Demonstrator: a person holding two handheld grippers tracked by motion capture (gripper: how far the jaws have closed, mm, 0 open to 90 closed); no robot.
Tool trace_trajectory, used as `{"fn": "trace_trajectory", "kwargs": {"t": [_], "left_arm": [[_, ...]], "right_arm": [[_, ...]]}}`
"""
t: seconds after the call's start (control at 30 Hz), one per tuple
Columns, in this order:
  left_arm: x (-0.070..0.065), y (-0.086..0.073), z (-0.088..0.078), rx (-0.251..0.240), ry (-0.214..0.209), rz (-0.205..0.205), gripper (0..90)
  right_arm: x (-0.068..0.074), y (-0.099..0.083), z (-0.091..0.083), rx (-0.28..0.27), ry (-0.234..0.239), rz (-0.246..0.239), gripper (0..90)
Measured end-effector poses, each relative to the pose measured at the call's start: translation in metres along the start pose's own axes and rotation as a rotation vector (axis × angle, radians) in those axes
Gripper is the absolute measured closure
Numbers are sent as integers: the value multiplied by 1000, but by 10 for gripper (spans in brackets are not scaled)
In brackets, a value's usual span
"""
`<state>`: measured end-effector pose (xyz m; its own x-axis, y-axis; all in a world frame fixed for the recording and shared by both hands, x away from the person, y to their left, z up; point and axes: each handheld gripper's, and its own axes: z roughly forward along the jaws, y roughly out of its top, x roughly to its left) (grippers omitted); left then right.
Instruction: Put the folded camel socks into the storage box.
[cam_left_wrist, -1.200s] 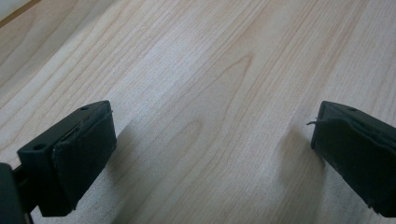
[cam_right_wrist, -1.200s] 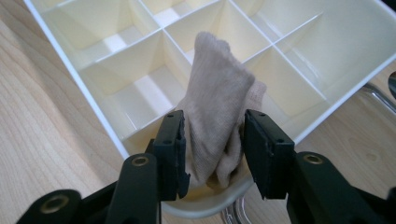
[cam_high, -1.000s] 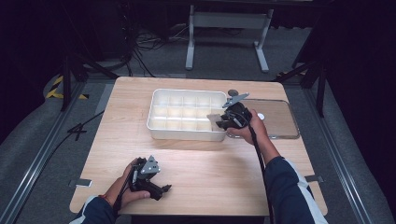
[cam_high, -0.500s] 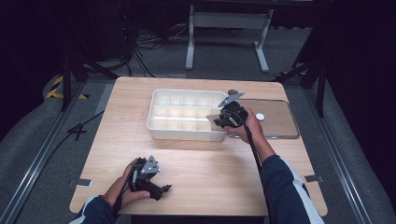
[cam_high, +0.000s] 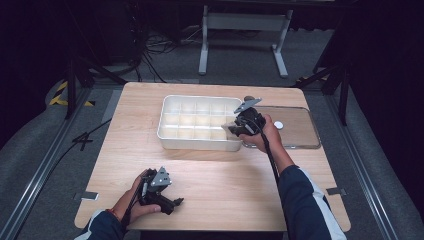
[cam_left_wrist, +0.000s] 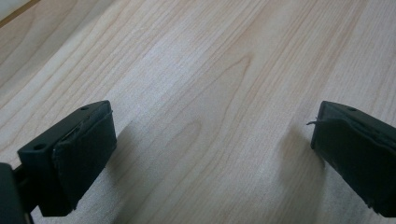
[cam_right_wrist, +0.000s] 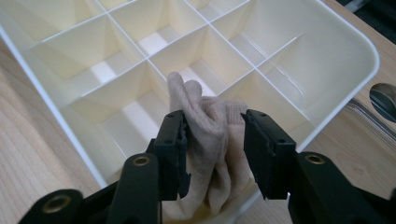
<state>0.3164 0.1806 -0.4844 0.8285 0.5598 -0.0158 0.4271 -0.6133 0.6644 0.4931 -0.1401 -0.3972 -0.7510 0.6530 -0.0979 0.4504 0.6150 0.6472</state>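
We hold the right tongs (cam_right_wrist: 212, 140) angled into the divided tray (cam_right_wrist: 359, 51), jaws just reopened, beige cloth (cam_right_wrist: 210, 135) loose between them. Left tongs (cam_left_wrist: 210, 154) rest wide open, empty, low over the surface (cam_left_wrist: 210, 70).

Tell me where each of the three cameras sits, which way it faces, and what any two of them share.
High view: above the person's side, looking forward and down on the wooden table; both forearms and the left gripper show.
Left gripper view: rides the left gripper, looking along its wide-apart jaws at bare tabletop.
Right gripper view: rides the right gripper, facing the white divided tray; its jaws flank a beige sock.
Shared: the tray and right gripper show in the high view too.
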Motion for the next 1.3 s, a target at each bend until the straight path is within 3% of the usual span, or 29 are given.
{"fn": "trace_trajectory", "kwargs": {"t": [0.07,0.17,0.4,0.57,0.67,0.97,1.3], "left_arm": [[0,0,0,0,0,-1,3],[0,0,0,0,0,0,3],[0,0,0,0,0,0,3],[0,0,0,2,-1,0,3],[0,0,0,-1,0,0,3],[0,0,0,1,0,0,3],[0,0,0,2,1,4,3]], "right_arm": [[-1,1,2,6,-15,5,561],[0,0,8,24,8,9,568],[2,1,9,54,62,-24,751],[0,0,10,67,71,-23,768],[-1,-2,12,107,76,-43,778],[-1,0,17,159,73,-57,782],[-2,7,30,280,92,-84,787]]}}
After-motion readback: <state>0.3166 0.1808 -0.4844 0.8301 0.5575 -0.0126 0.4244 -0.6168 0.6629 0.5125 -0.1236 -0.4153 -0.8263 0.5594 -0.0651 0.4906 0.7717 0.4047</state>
